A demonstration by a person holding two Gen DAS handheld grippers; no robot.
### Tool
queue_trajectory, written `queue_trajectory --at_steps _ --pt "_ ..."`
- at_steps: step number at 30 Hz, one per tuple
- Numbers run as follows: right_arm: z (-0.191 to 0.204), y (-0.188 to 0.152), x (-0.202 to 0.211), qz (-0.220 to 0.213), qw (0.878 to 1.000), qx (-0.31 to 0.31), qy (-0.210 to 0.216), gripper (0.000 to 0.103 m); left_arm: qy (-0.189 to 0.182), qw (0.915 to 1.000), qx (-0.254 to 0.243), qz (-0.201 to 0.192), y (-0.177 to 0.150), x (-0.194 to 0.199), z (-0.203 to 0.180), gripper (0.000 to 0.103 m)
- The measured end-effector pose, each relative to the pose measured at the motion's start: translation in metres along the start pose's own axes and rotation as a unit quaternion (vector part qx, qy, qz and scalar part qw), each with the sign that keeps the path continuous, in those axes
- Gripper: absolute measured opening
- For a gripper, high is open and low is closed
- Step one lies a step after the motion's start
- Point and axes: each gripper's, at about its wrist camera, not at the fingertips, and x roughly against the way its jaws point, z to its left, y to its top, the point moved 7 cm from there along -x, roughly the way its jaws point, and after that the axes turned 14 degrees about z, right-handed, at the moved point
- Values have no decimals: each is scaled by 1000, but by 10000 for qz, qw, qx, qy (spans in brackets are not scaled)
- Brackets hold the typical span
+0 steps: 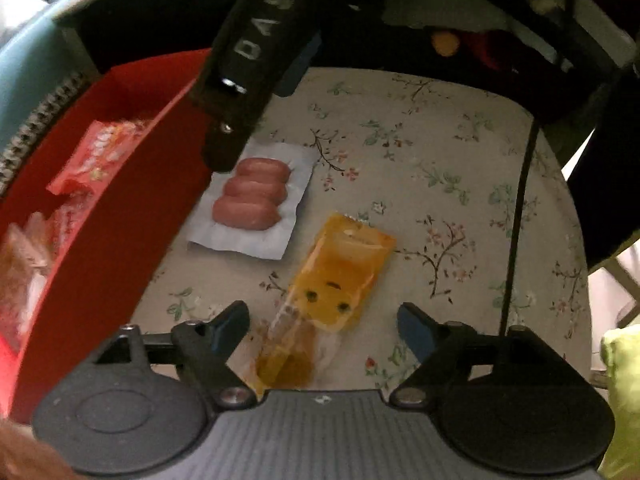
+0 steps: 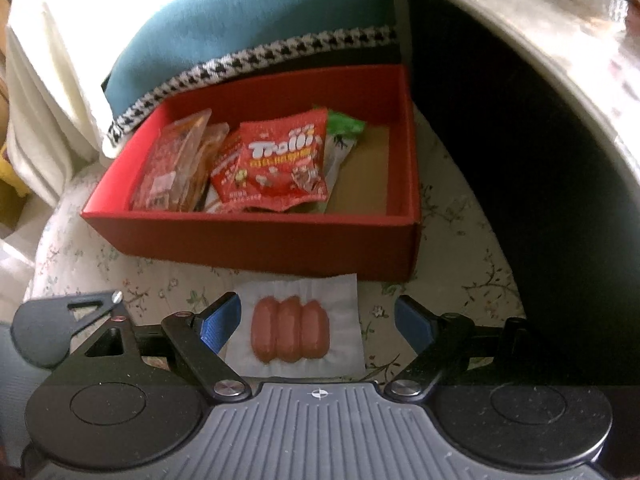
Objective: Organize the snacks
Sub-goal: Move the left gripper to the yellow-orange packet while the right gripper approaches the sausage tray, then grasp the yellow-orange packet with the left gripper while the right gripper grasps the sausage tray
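Sausage pack on floral cloth beside red box; my right gripper spread wide around it, untouched. Left gripper wide over orange pouch, gripping nothing.

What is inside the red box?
The red box holds a red gummy bag, clear snack packs and a green packet. Anything beneath them is covered.

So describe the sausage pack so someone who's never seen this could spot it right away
Find the red box on the floral cloth. Just in front of its near wall lies the sausage pack, flat on the cloth. Unlike the orange pouch nearby, it is white, with three pink sausages side by side.
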Motion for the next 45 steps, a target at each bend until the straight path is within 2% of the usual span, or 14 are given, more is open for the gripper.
queue_trajectory --at_steps 2,6,9,11,14,17,21,25,29,35,37,39,41,45 --pt "0 -1 -3 54 10000 23 -15 89 -52 10000 -27 4 2 -6 6 96" --pt "-3 0 -7 133 9999 14 -76 89 -30 9999 106 -130 2 -7 5 94" --pt "-8 0 -9 201 9997 -50 -163 89 21 9984 469 -318 -7 1 -3 68" --pt "-10 -1 -12 286 9994 -85 -184 91 110 9958 827 -370 -16 9 -8 40" --pt "-10 -4 -17 374 9990 -70 -245 91 2 9881 1507 -307 -30 17 -16 30" --pt "-8 -5 -21 457 9988 -105 -158 93 -182 9751 2192 -288 -46 23 -20 27" --pt "-5 -3 -28 558 9980 -292 24 98 -594 9460 3163 -380 -74 29 -24 25" --pt "7 3 -38 516 9985 -202 -51 103 -709 9342 3475 -393 -89 30 -32 25" --pt "24 2 -41 460 9989 -82 -80 103 -727 9318 3529 -439 -99 32 -36 25" --pt "55 -39 -32 627 9977 261 62 97 -718 9281 3625 -458 -107 35 -31 26" --pt "56 -45 -26 587 9981 193 -74 97 -681 9261 3686 -435 -110 37 -30 26" --pt "62 -41 -17 412 9965 578 -439 97 -658 9253 3710 -421 -115 39 -29 26" --pt "72 -34 -12 377 9879 1270 -810 99 -673 9235 3753 -420 -120 38 -29 26" --pt "84 -19 -23 569 9585 2459 -1324 102 -755 9221 3767 -455 -124 39 -29 26"
